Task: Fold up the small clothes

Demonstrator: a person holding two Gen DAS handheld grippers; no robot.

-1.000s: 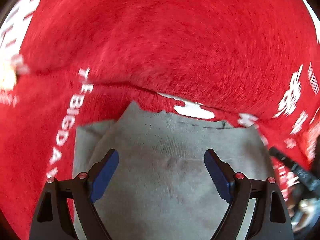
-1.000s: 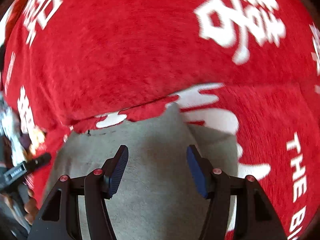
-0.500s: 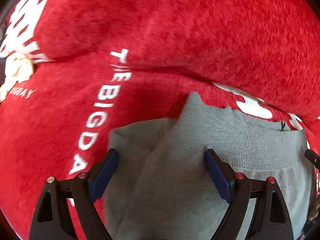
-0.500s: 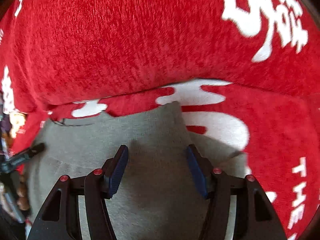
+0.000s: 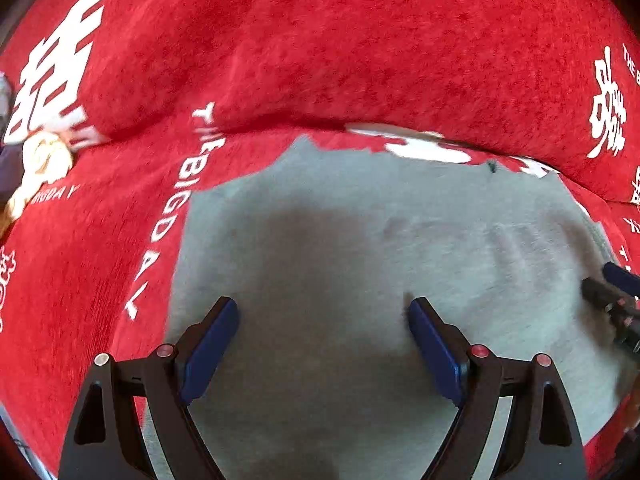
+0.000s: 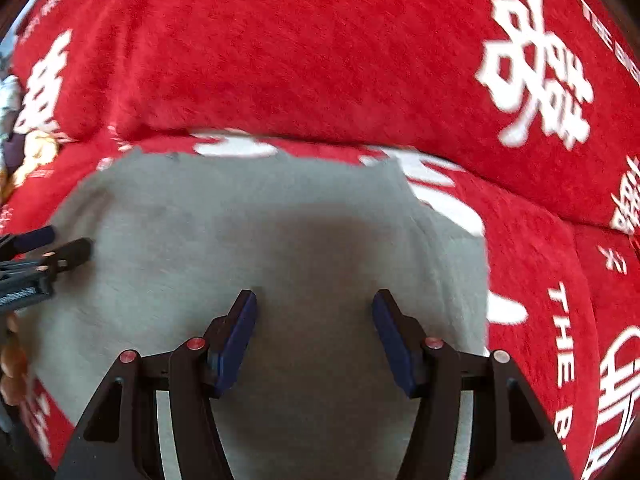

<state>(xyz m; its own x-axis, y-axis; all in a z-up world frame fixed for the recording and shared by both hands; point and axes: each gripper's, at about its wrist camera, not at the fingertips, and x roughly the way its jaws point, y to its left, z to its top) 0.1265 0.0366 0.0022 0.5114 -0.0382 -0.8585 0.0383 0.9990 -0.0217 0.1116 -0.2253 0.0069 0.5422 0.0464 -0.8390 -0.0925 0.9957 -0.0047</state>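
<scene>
Both pairs of jaws stand spread with nothing pinched between them. On our left gripper (image 5: 322,312) the blue pads are wide apart above the cloth; on our right gripper (image 6: 314,306) the gap is somewhat narrower, and there too we see only fabric behind the pads, none caught in them.

Under both lies the grey knitted garment (image 5: 360,240), spread flat on the red plush cover with white lettering (image 5: 360,40), just in front of the seam where the red backrest rises. Its far edge runs along that seam; in the left view its left edge sits beside the white words, and in the right view its right edge (image 6: 476,264) falls near the large white characters. Each gripper shows at the margin of the other's view, so we are working side by side over the same piece.

We judge the garment light, soft and limp: it will sag and drape as soon as we lift it, and it may cling a little to the plush. It is neither fragile nor slippery. We would take hold at the edges or corners, one gripper to a side, pinching a single clean layer, so that the fold carries over evenly rather than bunching in the middle.
</scene>
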